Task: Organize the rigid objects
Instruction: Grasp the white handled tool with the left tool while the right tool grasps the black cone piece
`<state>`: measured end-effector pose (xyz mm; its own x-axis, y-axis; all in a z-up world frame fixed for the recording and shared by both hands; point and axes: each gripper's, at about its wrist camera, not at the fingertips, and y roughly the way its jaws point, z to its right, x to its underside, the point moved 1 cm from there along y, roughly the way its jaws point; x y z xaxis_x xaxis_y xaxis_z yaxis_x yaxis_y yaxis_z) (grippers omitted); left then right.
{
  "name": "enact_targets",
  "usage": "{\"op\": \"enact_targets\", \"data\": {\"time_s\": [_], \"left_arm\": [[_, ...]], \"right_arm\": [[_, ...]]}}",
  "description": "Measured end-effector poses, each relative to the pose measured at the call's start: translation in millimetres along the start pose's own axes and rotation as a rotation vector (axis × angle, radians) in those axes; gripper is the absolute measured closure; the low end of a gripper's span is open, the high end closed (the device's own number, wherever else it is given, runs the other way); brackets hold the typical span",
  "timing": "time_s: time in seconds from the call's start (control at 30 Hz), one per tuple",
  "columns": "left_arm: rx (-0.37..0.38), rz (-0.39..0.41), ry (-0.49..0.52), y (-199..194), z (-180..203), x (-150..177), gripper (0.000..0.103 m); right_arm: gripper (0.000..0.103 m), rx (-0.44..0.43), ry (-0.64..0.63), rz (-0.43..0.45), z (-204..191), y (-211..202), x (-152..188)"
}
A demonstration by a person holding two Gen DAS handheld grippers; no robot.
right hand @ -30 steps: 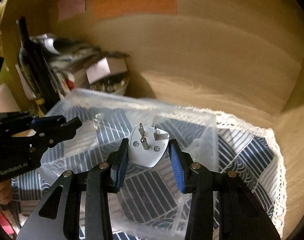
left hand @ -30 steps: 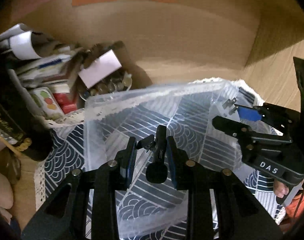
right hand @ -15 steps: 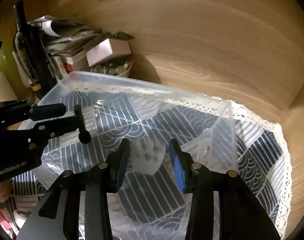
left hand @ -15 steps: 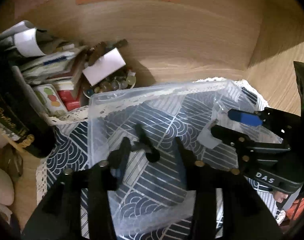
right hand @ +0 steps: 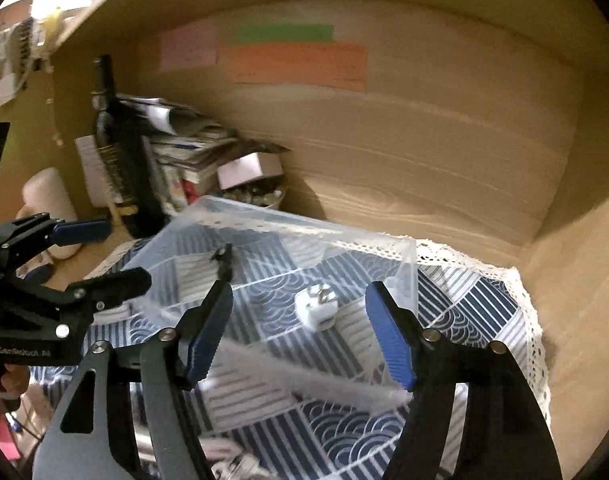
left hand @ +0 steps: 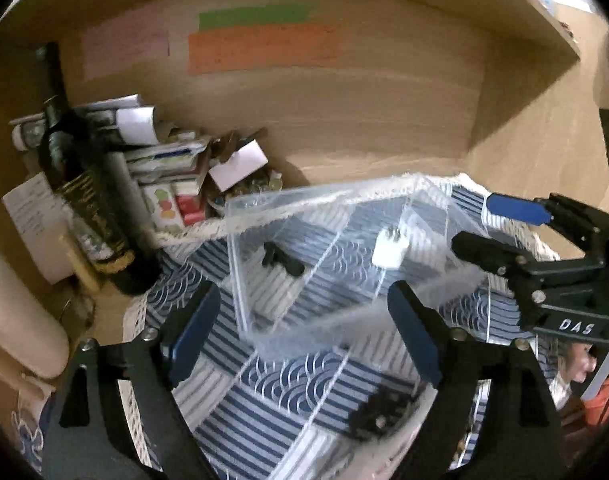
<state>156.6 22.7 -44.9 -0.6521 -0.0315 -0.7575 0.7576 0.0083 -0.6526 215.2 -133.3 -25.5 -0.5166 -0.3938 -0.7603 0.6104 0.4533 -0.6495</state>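
A clear plastic bin [left hand: 264,204] [right hand: 408,256] stands on a blue patterned cloth. Inside lie a small black adapter [left hand: 282,260] [right hand: 223,264] on the left and a white plug adapter [left hand: 389,249] [right hand: 316,309] on the right. My left gripper [left hand: 304,334] is open and empty, above the bin's near edge. My right gripper [right hand: 300,336] is open and empty, also above the near edge. Each gripper shows in the other's view, the right one [left hand: 500,228] at the right and the left one [right hand: 100,252] at the left.
A dark wine bottle [left hand: 88,208] [right hand: 116,160], stacked boxes and papers [left hand: 164,176] and a bowl of small items [left hand: 248,188] crowd the back left. Wooden shelf walls enclose the back and right. A black object [left hand: 380,408] lies on the cloth in front of the bin.
Both grippers opened and dropped their loads into the bin: the black adapter from the left, the white plug from the right. Both then pulled back and up.
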Motion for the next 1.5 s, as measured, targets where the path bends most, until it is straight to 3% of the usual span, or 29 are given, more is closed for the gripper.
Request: {"op": "enact_targets", "data": {"time_s": [0.3,0.53,0.63,0.73,0.9,1.03,1.17,1.5], "left_arm": [[0.048,-0.090,-0.001,-4.0,10.9,57.9,0.017],[0.105,-0.154,-0.023,3.6,18.4,93.7,0.017],[0.142,-0.164,-0.041,6.4,17.5,103.0,0.021],[0.185,-0.175,-0.047,7.8,19.3,108.5,0.034],[0.187,-0.153,-0.040,6.3,24.5,115.0,0.040],[0.203,-0.120,-0.062,6.0,23.7,118.7,0.046],[0.193,-0.103,-0.072,6.2,25.8,121.4,0.060],[0.141,-0.085,-0.036,-1.9,24.9,112.8,0.061]], "right_arm": [[0.037,-0.028,0.010,-0.022,-19.3,-24.2,48.8],[0.037,-0.080,0.052,-0.106,-31.3,-22.3,92.0],[0.045,-0.108,0.057,-0.149,-38.0,-17.6,106.3],[0.055,-0.125,0.065,-0.178,-45.3,-12.0,114.1],[0.068,-0.151,0.094,-0.210,-46.4,-5.5,124.4],[0.070,-0.154,0.113,-0.201,-45.4,-7.3,127.1],[0.070,-0.142,0.121,-0.193,-42.3,-8.9,127.8],[0.070,-0.105,0.141,-0.118,-26.3,-27.0,113.8]]}}
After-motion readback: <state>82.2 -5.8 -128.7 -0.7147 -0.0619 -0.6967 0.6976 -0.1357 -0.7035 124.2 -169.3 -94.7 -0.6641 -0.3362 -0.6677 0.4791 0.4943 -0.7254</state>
